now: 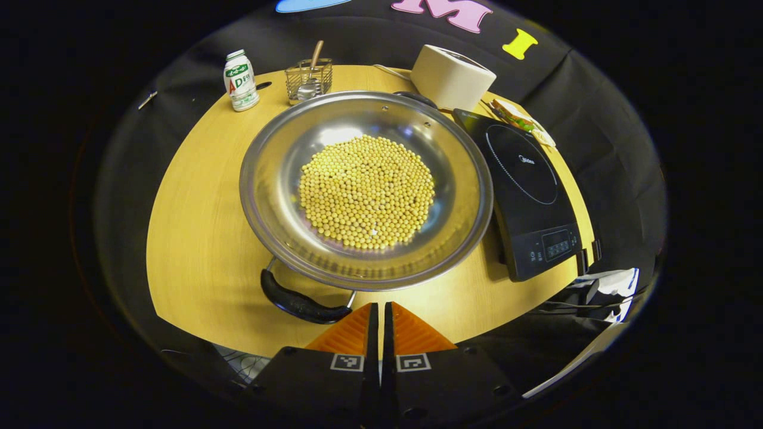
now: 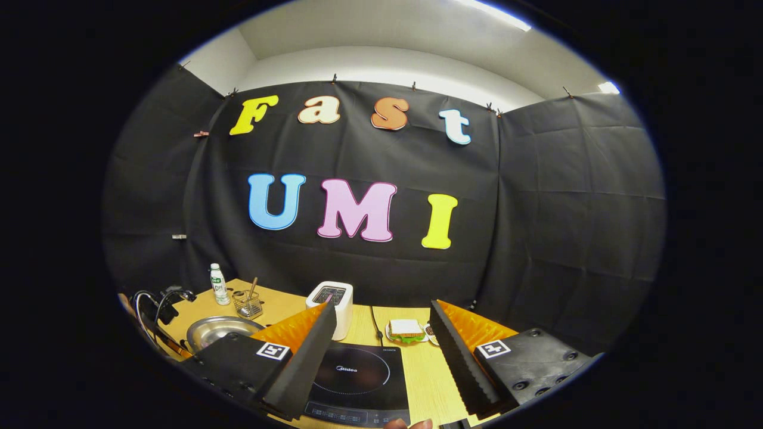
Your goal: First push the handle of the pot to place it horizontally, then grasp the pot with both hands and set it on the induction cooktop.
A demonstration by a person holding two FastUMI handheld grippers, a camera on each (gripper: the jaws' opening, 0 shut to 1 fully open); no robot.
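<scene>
The pot [image 1: 366, 190] of beans sits mid-table, its near handle [image 1: 301, 301] at seven o'clock, so the push seems pending. The left gripper [image 1: 380, 325], fingers closed, hovers beside it. The cooktop [image 1: 524, 196] lies at three o'clock, near the table [image 1: 197, 250] edge. The right gripper [image 2: 381, 351] waits open above it.

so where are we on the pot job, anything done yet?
Early. Done: nothing clear; the pot, full of beans, sits on the table beside the induction cooktop, not on it. In hand: the left gripper is shut, empty, just short of the near handle, apparently lining up the push. Left: the two-handed lift onto the cooktop; the right gripper is open, empty.
</scene>
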